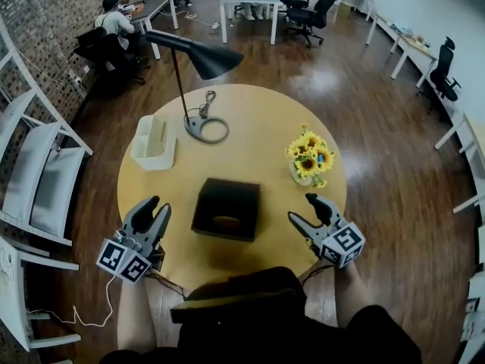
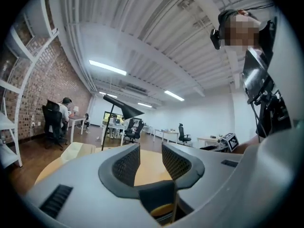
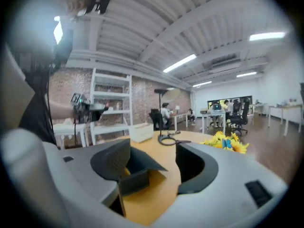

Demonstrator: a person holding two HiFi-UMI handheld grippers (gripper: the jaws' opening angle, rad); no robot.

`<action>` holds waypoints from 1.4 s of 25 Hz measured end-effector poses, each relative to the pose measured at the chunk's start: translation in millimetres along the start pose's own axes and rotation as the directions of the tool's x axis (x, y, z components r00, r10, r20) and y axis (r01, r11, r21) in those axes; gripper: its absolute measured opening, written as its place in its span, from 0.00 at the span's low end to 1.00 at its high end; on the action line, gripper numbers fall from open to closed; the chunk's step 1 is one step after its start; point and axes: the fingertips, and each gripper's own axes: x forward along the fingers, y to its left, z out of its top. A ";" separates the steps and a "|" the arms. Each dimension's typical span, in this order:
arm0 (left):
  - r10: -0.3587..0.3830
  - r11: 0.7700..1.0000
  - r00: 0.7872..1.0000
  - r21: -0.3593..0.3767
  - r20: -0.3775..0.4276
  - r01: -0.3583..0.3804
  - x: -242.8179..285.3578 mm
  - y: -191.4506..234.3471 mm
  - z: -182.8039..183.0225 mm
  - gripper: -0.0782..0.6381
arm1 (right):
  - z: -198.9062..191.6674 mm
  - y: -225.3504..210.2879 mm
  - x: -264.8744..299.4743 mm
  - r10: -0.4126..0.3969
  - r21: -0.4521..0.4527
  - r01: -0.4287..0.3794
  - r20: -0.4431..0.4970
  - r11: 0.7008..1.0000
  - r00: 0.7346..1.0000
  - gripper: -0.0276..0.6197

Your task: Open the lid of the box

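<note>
A black square box (image 1: 226,208) sits in the middle of the round yellow table (image 1: 258,120); an orange-brown patch shows in its dark top. My left gripper (image 1: 160,205) hovers at the box's left, apart from it, its jaws drawn close with only a narrow slit and nothing in them (image 2: 151,151). My right gripper (image 1: 301,208) is to the right of the box, not touching it, jaws apart and empty. In the right gripper view a corner of the box (image 3: 140,164) shows just past the left jaw of the right gripper (image 3: 153,151).
A black desk lamp (image 1: 198,55) stands behind the box on a round base (image 1: 206,130). A white organiser (image 1: 154,142) sits at the back left, a vase of sunflowers (image 1: 309,158) at the right. White chairs (image 1: 38,180) flank the table's left.
</note>
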 end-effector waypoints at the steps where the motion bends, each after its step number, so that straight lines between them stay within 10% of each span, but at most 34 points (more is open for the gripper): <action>1: 0.000 1.000 1.000 -0.008 0.018 0.000 -1.4 -4.5 3.5 0.31 | 14.4 -1.8 -9.6 -0.029 0.038 0.026 0.062 0.999 0.998 0.49; 7: 0.003 0.999 1.000 -0.051 0.017 -0.002 -23.2 -13.4 -2.7 0.31 | 50.3 6.8 -35.5 -0.170 0.033 0.167 0.164 0.985 0.972 0.05; 16: 0.064 0.995 0.996 -0.078 0.055 -0.060 -52.2 -17.5 -10.6 0.31 | 71.1 2.7 -60.7 -0.255 0.194 0.209 0.257 0.958 0.932 0.04; 35: 0.108 0.990 0.994 -0.098 0.035 -0.104 -67.0 -9.1 -24.3 0.31 | 55.2 19.0 -37.7 -0.192 0.183 0.154 0.208 0.971 0.959 0.04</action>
